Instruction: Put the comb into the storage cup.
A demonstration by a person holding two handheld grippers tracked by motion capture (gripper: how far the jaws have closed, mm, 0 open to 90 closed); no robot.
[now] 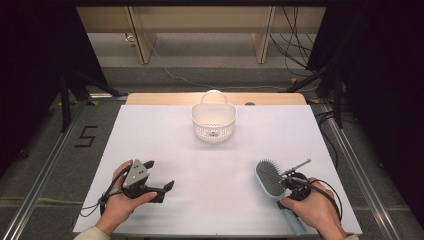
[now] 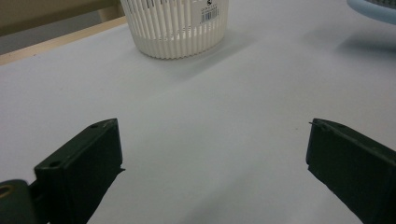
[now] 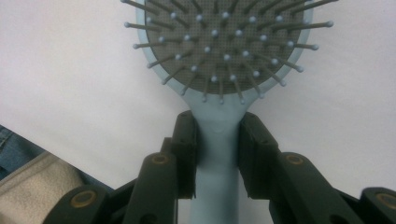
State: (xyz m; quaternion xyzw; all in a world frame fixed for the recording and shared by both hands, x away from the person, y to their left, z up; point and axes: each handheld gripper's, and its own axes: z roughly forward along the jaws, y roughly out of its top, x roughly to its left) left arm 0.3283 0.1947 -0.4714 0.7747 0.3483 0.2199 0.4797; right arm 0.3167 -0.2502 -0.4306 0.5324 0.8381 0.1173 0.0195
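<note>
A light blue hairbrush (image 1: 270, 178) with a grey bristle pad lies at the front right of the white table. My right gripper (image 1: 289, 186) is shut on its neck; in the right gripper view both black jaws press the blue handle (image 3: 218, 140) just below the bristle pad. A white slatted plastic basket (image 1: 214, 121) stands upright at the middle back of the table. At the front left my left gripper (image 1: 161, 180) rests in a hand, open, with nothing between its jaws. The left gripper view shows the basket (image 2: 177, 25) ahead and the brush's edge (image 2: 373, 7) at top right.
The white table sheet (image 1: 165, 145) has bare room between the grippers and the basket. A wooden strip (image 1: 150, 98) edges the table's far side. Cables and dark stands lie on the floor beyond.
</note>
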